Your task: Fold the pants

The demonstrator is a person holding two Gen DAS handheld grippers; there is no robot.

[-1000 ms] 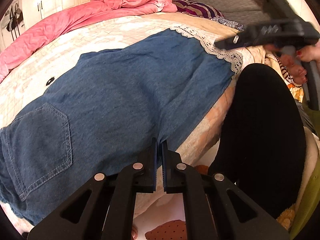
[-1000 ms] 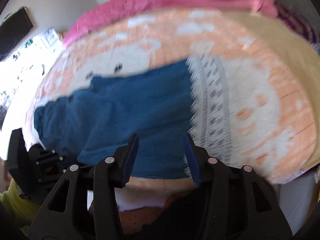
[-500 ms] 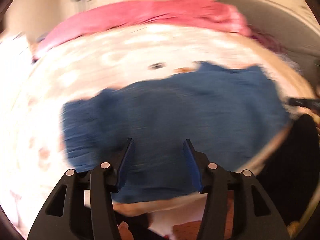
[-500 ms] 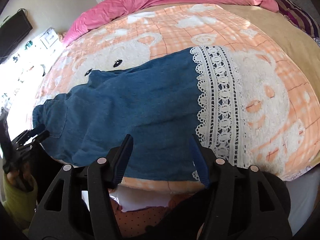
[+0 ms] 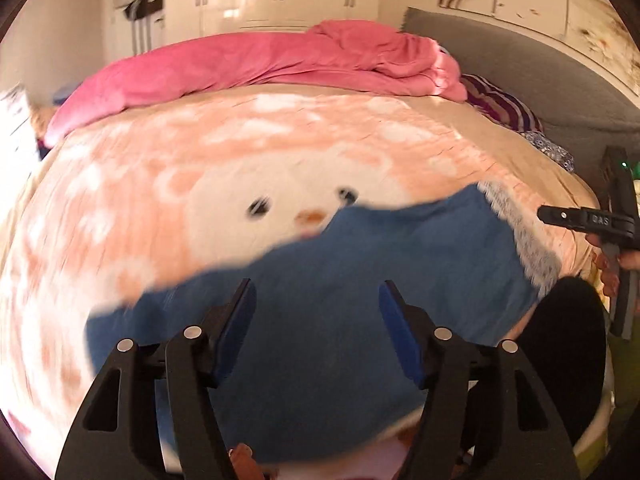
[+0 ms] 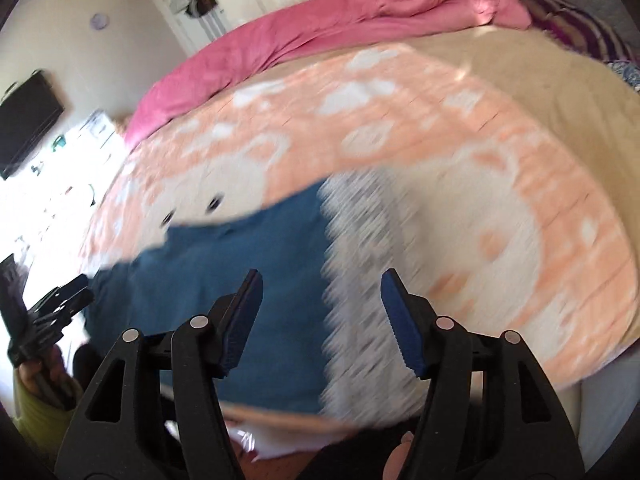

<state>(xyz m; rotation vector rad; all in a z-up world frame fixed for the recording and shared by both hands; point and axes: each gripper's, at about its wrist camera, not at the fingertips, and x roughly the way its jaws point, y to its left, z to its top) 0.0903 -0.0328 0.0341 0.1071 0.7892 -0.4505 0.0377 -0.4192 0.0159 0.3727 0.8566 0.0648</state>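
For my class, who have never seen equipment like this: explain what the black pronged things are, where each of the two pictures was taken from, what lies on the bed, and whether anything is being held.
No robot here: a person holds a pair of black tongs in each hand, each with a wide-angle camera looking along its two fingers. One picture comes from the left tongs, the other from the right tongs. Each also catches the other tool at its edge.

On the bed's peach bear-print blanket lie blue denim pants with a white lace hem. A pink duvet is bunched at the far side.

Both tongs are opening, above the denim, with nothing between the fingers. Nothing is held.
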